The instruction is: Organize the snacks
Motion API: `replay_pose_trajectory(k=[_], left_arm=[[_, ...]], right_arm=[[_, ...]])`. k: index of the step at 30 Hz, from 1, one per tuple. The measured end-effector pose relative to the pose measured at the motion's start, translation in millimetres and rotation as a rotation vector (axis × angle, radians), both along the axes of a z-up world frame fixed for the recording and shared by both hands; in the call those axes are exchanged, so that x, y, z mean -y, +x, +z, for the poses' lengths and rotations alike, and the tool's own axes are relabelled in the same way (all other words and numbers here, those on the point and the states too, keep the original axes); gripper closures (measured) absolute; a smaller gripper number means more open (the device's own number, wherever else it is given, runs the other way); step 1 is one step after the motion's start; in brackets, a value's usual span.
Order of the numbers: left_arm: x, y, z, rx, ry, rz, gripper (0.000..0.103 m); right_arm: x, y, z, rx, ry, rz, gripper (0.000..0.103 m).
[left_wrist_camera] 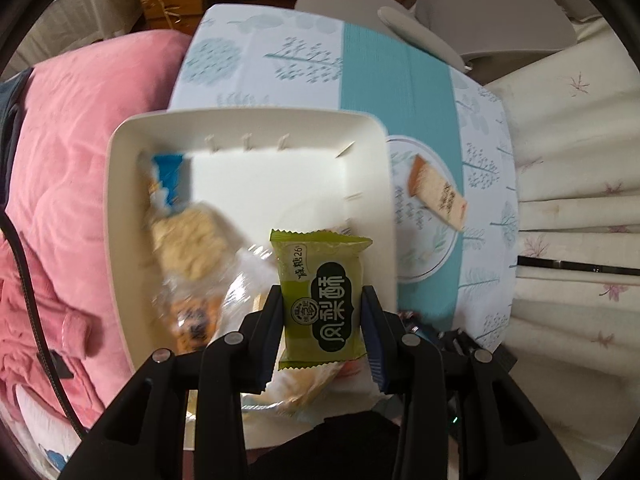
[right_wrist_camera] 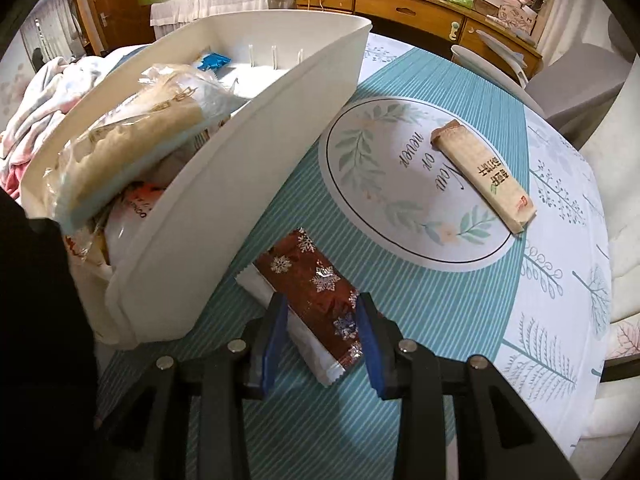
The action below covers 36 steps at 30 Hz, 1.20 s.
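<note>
Left claw clamped on green pastry pack above white bin | right claw parted astride red snowflake bar on tabletop, pads not pressing | bin part-filled, beige bar also left | bin wall close beside red bar, far side clear

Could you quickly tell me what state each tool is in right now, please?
Left tool: closed on the green snack packet.
Right tool: open, straddling the red snowflake packet on the table.
</note>
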<state>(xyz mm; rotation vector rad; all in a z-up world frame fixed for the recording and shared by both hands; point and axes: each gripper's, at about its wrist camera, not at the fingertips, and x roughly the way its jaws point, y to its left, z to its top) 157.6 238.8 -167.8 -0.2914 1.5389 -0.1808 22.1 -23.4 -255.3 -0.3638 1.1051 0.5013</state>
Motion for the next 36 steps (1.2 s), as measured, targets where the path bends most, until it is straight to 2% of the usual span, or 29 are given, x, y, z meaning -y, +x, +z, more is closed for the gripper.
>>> replay_pose_trajectory(k=[8, 15, 18, 21, 22, 24, 31, 36], left_arm=[[-33, -29, -8, -0.036, 0.011, 0.021, 0.067], [-51, -49, -7, -0.04, 0.003, 0.022, 0.067], [-59, -56, -6, -0.038, 0.0, 0.023, 0.067], [-67, -63, -5, -0.037, -0.001, 0.02, 0.067], [-69, -65, -5, -0.036, -0.003, 0.017, 0.067], [-72, -69, -4, -0.032, -0.008, 0.01, 0.067], [-80, -79, -10, -0.039, -0.016, -0.012, 0.067], [-75, -90, -21, -0.063, -0.018, -0.052, 0.067]], right_arm=[[-10, 7, -4, -0.002, -0.02, -0.017, 0.064], [-14, 14, -7, -0.03, -0.031, -0.105, 0.067], [-18, 13, -7, -0.019, -0.061, -0.135, 0.072], [-20, 13, -5, -0.002, -0.084, -0.185, 0.09], [-20, 13, -5, -0.003, -0.093, -0.2, 0.103], [-20, 10, -8, -0.013, -0.104, -0.222, 0.103], [-11, -5, 4, -0.015, -0.046, -0.31, 0.103], [-10, -20, 15, 0.005, 0.002, -0.315, 0.103]])
